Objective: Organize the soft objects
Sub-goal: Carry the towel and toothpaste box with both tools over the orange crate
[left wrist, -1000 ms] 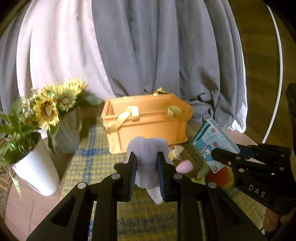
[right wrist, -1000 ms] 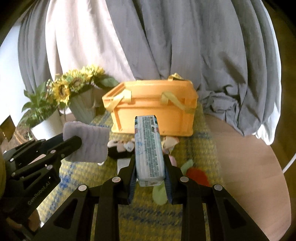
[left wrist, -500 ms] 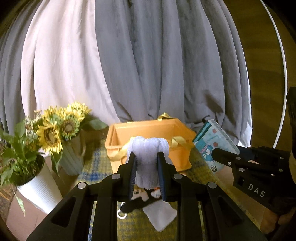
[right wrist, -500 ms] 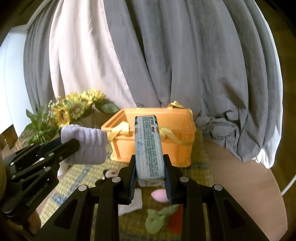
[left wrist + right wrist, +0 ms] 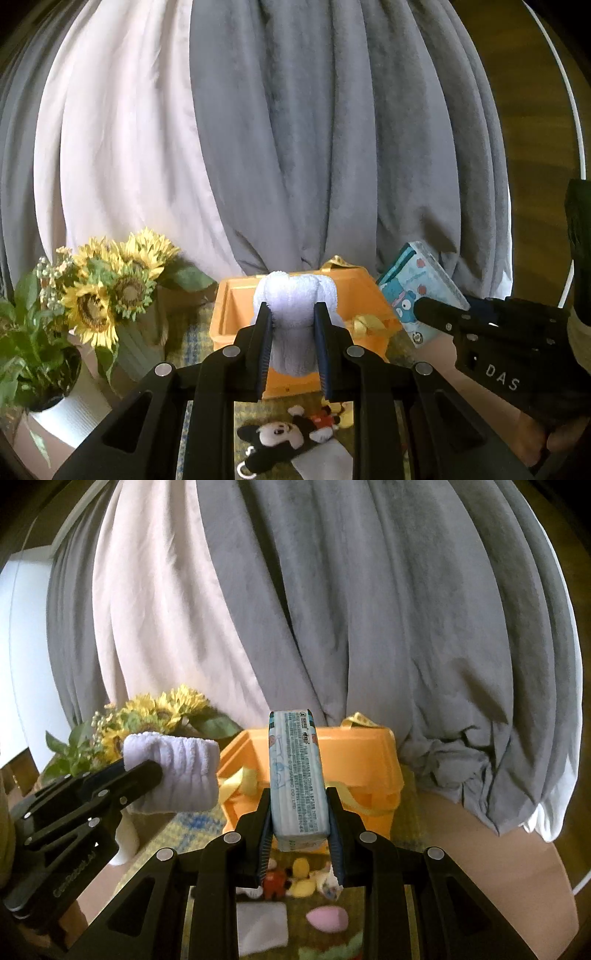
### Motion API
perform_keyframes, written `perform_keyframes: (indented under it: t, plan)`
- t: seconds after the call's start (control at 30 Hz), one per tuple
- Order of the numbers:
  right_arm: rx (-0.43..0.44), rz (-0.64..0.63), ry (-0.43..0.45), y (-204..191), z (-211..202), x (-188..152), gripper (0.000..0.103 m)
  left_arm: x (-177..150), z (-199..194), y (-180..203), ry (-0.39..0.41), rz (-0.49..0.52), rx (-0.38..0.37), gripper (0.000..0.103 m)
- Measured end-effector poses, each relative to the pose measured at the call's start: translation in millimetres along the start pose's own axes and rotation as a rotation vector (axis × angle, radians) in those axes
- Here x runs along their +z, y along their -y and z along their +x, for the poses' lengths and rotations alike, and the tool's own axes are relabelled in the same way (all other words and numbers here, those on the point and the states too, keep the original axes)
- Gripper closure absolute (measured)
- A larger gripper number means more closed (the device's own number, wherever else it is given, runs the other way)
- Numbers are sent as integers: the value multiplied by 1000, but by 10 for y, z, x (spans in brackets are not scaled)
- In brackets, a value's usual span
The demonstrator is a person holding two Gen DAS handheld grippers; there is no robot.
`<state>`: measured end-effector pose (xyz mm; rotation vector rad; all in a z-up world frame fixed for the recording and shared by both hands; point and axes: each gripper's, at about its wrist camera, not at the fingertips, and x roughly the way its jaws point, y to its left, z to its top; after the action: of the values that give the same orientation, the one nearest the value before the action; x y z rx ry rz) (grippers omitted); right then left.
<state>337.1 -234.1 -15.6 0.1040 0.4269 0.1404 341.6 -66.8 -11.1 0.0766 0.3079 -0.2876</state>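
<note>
My left gripper [image 5: 292, 328] is shut on a rolled pale lavender towel [image 5: 295, 314], held in the air in front of the open orange basket [image 5: 369, 295]. The towel also shows in the right wrist view [image 5: 173, 771]. My right gripper [image 5: 299, 812] is shut on a light-blue tissue pack [image 5: 297, 771], also raised before the orange basket [image 5: 369, 760]. The tissue pack appears at the right of the left wrist view [image 5: 417, 288]. A Mickey Mouse plush [image 5: 284, 439], a white cloth [image 5: 262, 926] and a pink egg-shaped sponge [image 5: 327, 919] lie on the mat below.
Sunflowers in a vase [image 5: 122, 291] and a green plant in a white pot [image 5: 55, 406] stand left of the basket. Grey and white curtains [image 5: 295, 147] hang behind. A yellow-blue woven mat [image 5: 192, 823] covers the round wooden table [image 5: 498, 867].
Both grippers have risen with their loads, so the basket sits lower in view and its inside shows. The Mickey plush and cloth have come into view below.
</note>
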Motion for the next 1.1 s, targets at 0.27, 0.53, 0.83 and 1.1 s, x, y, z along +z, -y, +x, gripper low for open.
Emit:
perform_keyframes:
  t: [0.27,0.53,0.83,1.1]
  plan:
    - [-15,-12,28,21,232,235,76,209,211,-103,26,-10,-1,81]
    - [-24,7,10,97,548,382,76,373,535,-185,34,-10,10,81]
    - [-33,7,-42,203,971,527,76,450,1032,-252,-37,-15,-6,81]
    - [-19,30,-157,328,1449,494,76,386,1536,-335,-148,-38,-20,81]
